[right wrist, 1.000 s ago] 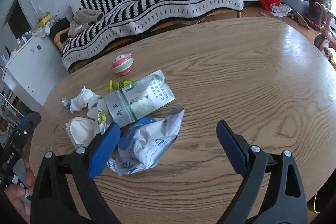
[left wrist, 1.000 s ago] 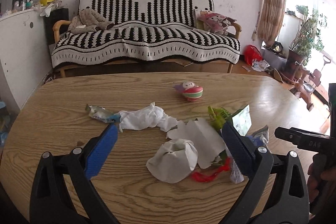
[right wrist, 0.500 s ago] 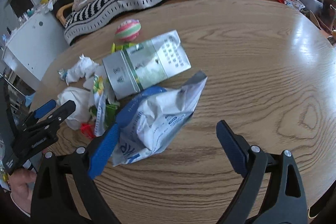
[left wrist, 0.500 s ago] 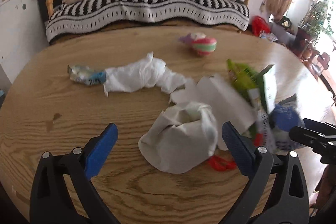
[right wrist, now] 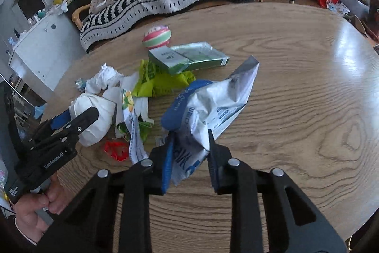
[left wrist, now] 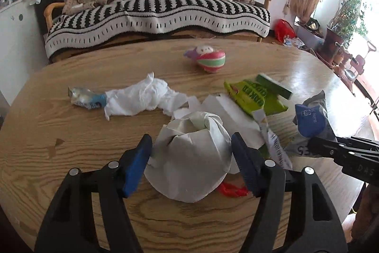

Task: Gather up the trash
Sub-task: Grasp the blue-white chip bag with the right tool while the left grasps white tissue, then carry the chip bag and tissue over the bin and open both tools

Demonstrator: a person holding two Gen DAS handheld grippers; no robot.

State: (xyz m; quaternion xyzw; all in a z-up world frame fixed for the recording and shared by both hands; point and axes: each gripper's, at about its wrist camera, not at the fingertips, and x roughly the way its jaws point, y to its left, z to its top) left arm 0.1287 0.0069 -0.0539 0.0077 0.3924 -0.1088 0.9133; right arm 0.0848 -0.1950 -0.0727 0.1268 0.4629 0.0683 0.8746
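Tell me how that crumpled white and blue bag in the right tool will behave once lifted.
The bag looks thin and creased, so it will probably flop and sag. It seems nearly empty, likely light. The right tool pinches only one end, so its glossy film might slip.

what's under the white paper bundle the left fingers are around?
A red plastic scrap pokes out from under the white paper bundle at its near right edge; flat white paper lies behind it. Anything else beneath is covered.

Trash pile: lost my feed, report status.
Left hand-held gripper closing around white paper wad. Right hand-held gripper shut on blue-white pouch. Red scrap alongside.
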